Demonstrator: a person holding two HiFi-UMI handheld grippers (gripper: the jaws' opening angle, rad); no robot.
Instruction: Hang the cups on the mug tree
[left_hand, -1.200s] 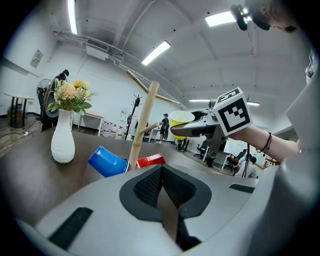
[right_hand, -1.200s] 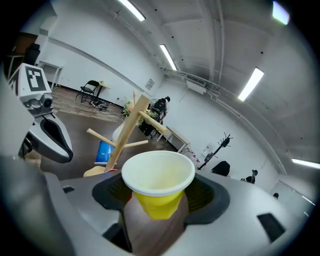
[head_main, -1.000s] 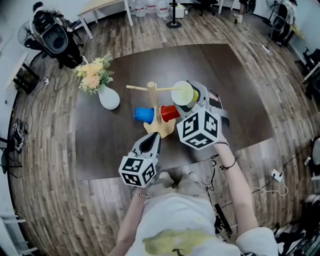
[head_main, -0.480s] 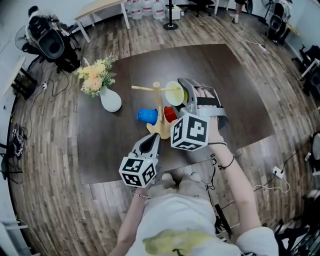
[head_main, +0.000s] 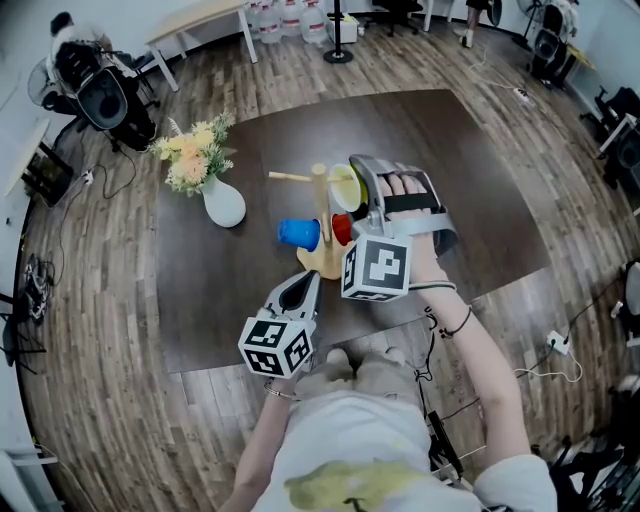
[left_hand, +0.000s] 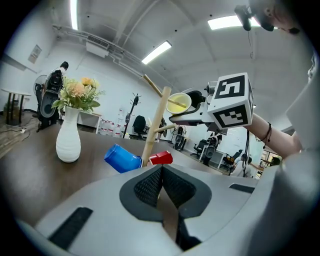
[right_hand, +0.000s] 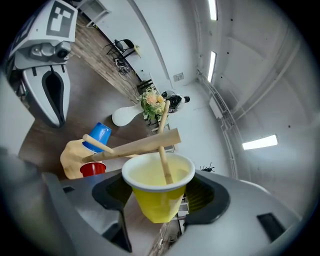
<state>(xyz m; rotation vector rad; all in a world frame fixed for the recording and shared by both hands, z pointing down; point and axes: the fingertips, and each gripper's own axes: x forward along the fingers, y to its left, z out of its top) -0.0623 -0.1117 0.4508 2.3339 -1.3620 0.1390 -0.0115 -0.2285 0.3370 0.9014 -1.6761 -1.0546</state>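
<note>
- Dark table (head_main: 230, 290) in a wood-floored room held the mug tree (head_main: 320, 195) near its middle.
- Compared with a second earlier, the yellow cup (right_hand: 157, 187) had moved from beyond the peg's tip, mouth up, in toward the post. It now lay on its side with its mouth facing 9 o'clock.
- Seen from the right gripper view, the upper peg (right_hand: 164, 160) ran past the rim and into the cup, so the threading looked largely done. Judged from that, what remained was to settle the cup on the peg and let go.
- Right tongs (right_hand: 160, 195) were clenched on the yellow cup, jaws spread wide around its wall, and the marker cube had rolled over during the move.
- Blue cup (head_main: 298, 233) sat on a low peg at 8 o'clock of the post, and the red cup (head_main: 341, 229) at 4 o'clock. Both appeared already hung, so the yellow one looked like the last.
- Left tongs (left_hand: 161, 175) hung at 6 o'clock of the tree's base, clenched on nothing, and had not shifted.
- Off at 9 o'clock of the tree stood the white vase (head_main: 222, 203) of flowers, well apart.
</note>
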